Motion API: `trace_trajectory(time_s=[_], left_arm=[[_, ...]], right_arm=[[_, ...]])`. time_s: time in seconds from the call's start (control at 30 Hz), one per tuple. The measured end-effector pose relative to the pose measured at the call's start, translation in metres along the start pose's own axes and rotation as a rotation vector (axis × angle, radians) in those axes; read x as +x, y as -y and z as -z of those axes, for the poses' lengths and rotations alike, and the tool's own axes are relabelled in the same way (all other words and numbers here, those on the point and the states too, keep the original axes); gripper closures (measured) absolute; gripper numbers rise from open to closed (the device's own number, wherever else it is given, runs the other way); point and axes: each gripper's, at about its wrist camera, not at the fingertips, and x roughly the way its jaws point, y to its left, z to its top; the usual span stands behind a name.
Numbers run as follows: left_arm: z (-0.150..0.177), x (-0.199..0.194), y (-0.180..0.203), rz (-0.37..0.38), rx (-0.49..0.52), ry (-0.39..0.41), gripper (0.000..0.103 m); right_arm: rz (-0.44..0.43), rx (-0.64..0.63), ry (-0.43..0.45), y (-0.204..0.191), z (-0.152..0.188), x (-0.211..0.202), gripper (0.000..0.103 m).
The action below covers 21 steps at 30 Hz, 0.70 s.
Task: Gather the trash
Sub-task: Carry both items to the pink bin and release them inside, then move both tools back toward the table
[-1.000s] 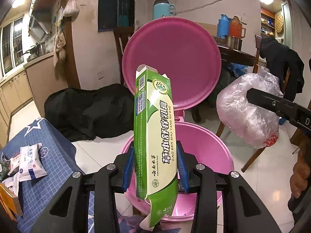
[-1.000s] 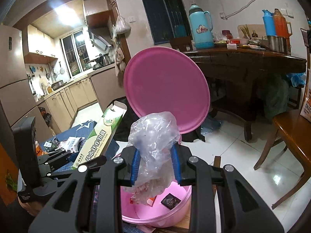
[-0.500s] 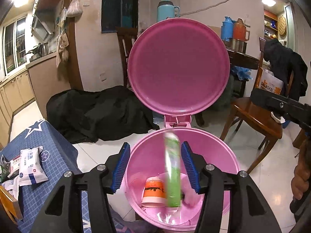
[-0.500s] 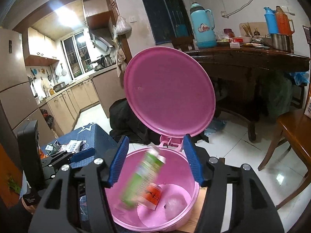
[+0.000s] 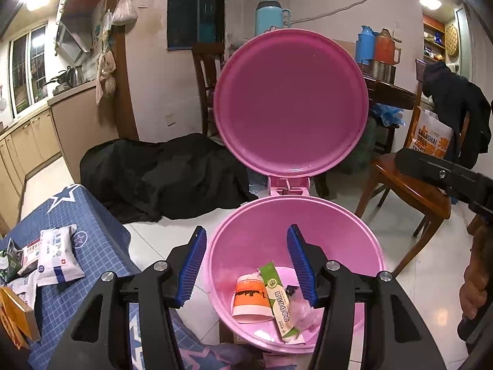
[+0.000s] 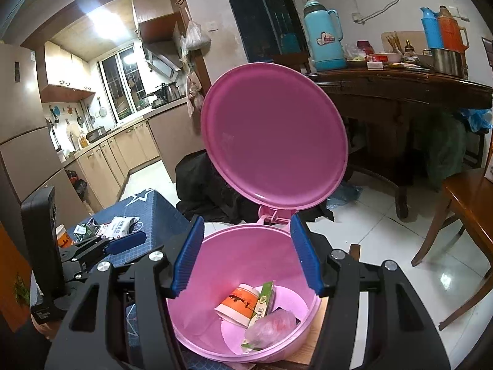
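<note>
A pink bin (image 5: 246, 231) (image 6: 215, 265) stands open with its round lid (image 5: 291, 101) (image 6: 274, 135) upright. Inside lie a green carton (image 5: 279, 300) (image 6: 263, 303), an orange-and-white paper cup (image 5: 249, 297) (image 6: 238, 303) and a crumpled clear plastic bag (image 5: 303, 310) (image 6: 271, 326). My left gripper (image 5: 246, 265) is open and empty just above the bin's mouth. My right gripper (image 6: 246, 252) is open and empty over the bin too. The left gripper also shows in the right wrist view (image 6: 123, 243).
A blue star-patterned tablecloth (image 5: 92, 246) (image 6: 154, 206) at left carries tissue packs (image 5: 57, 254) and small wrappers (image 6: 118, 225). A wooden chair (image 5: 406, 185) (image 6: 465, 197) stands right of the bin. A black cloth heap (image 5: 160, 175) lies on the floor behind. A dark wooden table (image 6: 400, 92) holds thermoses.
Both grippers opened. The green carton dropped from the left one and the plastic bag from the right one; both now lie in the bin.
</note>
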Motion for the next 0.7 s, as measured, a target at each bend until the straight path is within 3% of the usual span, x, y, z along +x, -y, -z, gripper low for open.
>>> trace_trajectory(time_s=[0.3,0.7], left_arm=[[0.02,-0.026,-0.018,-0.069,0.006,0.013,0.047],[0.081,-0.07,-0.101,-0.208,-0.137,-0.042,0.047]], right_arm=[[-0.093,-0.07,-0.037,-0.044,0.007,0.01,0.047],[-0.209,-0.212,-0.118,-0.124,0.026,0.039,0.047]])
